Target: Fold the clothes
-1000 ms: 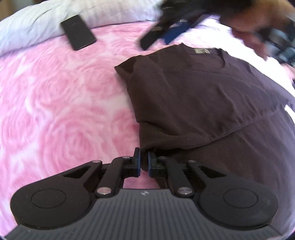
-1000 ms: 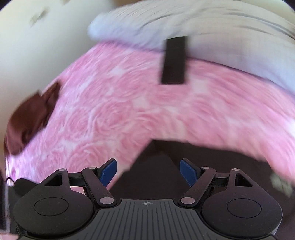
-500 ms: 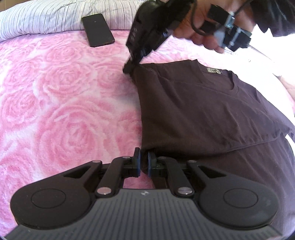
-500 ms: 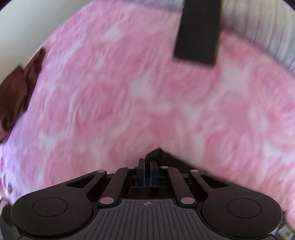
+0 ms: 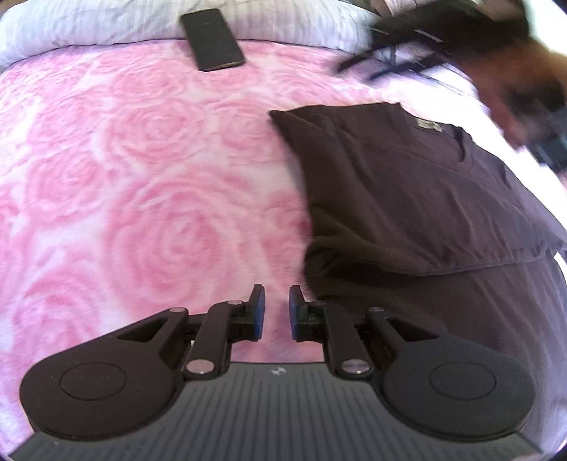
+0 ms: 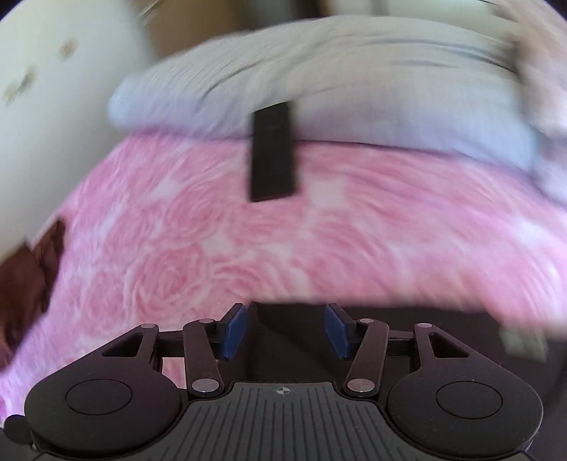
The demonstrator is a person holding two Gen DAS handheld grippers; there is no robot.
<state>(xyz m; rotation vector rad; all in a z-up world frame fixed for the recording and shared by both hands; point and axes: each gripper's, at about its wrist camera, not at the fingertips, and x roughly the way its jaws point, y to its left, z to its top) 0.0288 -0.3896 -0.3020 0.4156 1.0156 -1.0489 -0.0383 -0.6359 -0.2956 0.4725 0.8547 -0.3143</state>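
Note:
A dark brown T-shirt point(image 5: 407, 191) lies flat on the pink rose-patterned bedspread point(image 5: 141, 177), its left side folded in over the body, neck label at the far end. My left gripper point(image 5: 276, 308) is open and empty just left of the shirt's near folded edge. My right gripper point(image 6: 283, 329) is open and empty above the shirt's far corner point(image 6: 407, 340). In the left wrist view the right gripper and hand point(image 5: 496, 53) are a blur at the top right.
A black phone point(image 5: 212, 39) lies at the far edge of the bedspread against a grey striped pillow point(image 5: 88, 32); it also shows in the right wrist view point(image 6: 273, 156). A second brown garment point(image 6: 28, 283) lies at the bed's left edge.
Both grippers were shut on the shirt's folded edge and have opened and let go. The right gripper has lifted back from the far corner. The left gripper sits a little left of the fold.

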